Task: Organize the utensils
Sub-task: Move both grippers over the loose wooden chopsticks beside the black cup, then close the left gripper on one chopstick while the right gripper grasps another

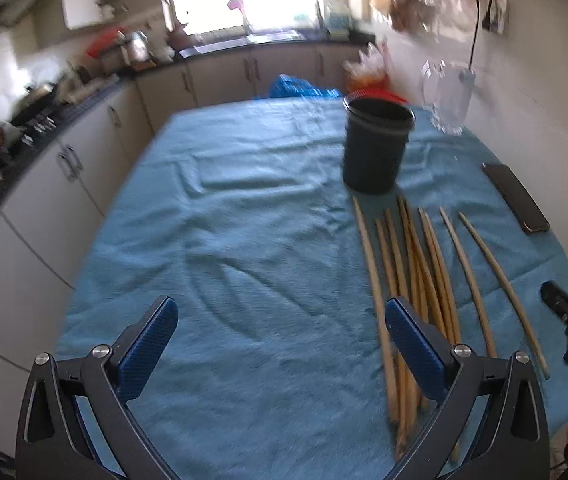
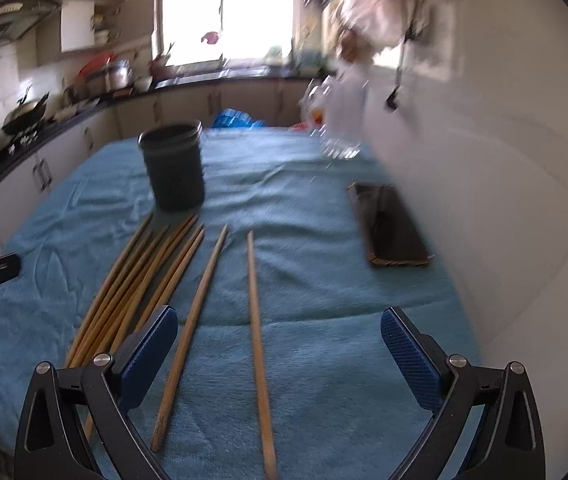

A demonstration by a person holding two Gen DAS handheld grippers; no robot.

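Right wrist view shows the wooden chopsticks point(image 2: 151, 280) lying loose on the blue towel point(image 2: 324, 360), their far tips just short of the dark cup point(image 2: 173, 166). Most are bunched together on the cup's near side, and two stray sticks lie apart from the bunch, further from the cup toward the wall.

The likeliest slip is a pinch that catches several bunched sticks at once, because they lie touching and overlapping; a thin round stick may also roll on the soft towel as the pads close. A long stick dropped in at a tilt could tip the cup.

The right gripper point(image 2: 279, 344) is spread wide and empty, and the two stray sticks run between its fingers. The left gripper point(image 1: 281, 336) is equally wide and empty; its span covers bare towel, with the bunch passing under its right finger point(image 1: 414, 344). A dark phone point(image 2: 392, 226) lies beyond the strays from the cup, near the wall.
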